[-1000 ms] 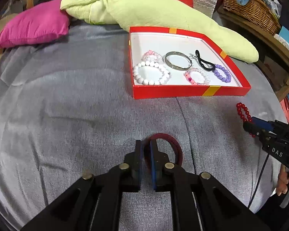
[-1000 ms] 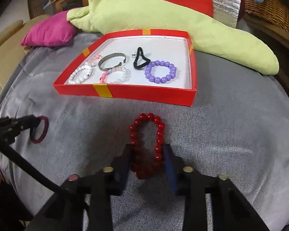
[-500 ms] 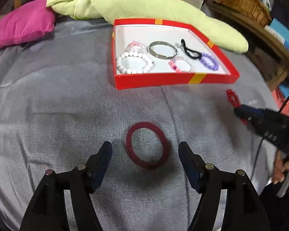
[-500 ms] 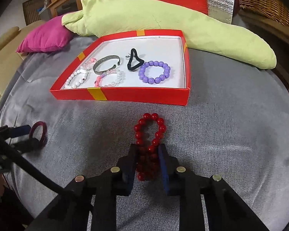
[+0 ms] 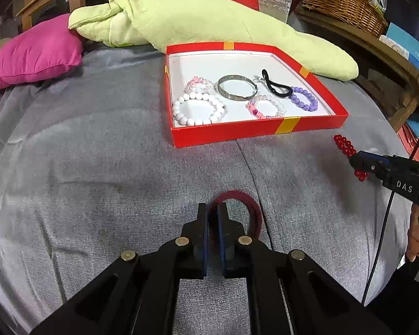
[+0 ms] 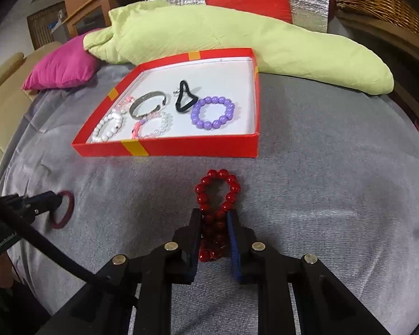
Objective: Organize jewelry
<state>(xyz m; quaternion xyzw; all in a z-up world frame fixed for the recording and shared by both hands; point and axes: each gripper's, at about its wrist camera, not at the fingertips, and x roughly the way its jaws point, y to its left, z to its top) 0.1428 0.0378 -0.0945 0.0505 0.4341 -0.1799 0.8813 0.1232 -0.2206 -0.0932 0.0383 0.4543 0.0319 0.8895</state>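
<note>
My left gripper (image 5: 212, 209) is shut on the near rim of a dark red bangle (image 5: 251, 209) that rests on the grey cloth. It also shows in the right wrist view (image 6: 65, 209). My right gripper (image 6: 215, 215) is shut on a red bead bracelet (image 6: 219, 187), squeezed long between the jaws. Its beads show in the left wrist view (image 5: 345, 145). The red box (image 5: 254, 131) with a white floor lies ahead and holds several bracelets: white beads (image 5: 198, 109), a silver bangle (image 5: 237, 87), purple beads (image 5: 304, 99), pink ones and a black band (image 5: 275, 86).
A lime green cushion (image 5: 209, 19) and a magenta pillow (image 5: 36, 53) lie behind the box. A wicker basket (image 5: 346, 2) stands on a wooden shelf at the right. The grey cloth (image 5: 97, 167) covers the rounded surface, which drops off at the sides.
My left gripper was open around the dark red bangle half a second ago and has closed on its rim. My right gripper stays shut on the red beads, lifted slightly.
</note>
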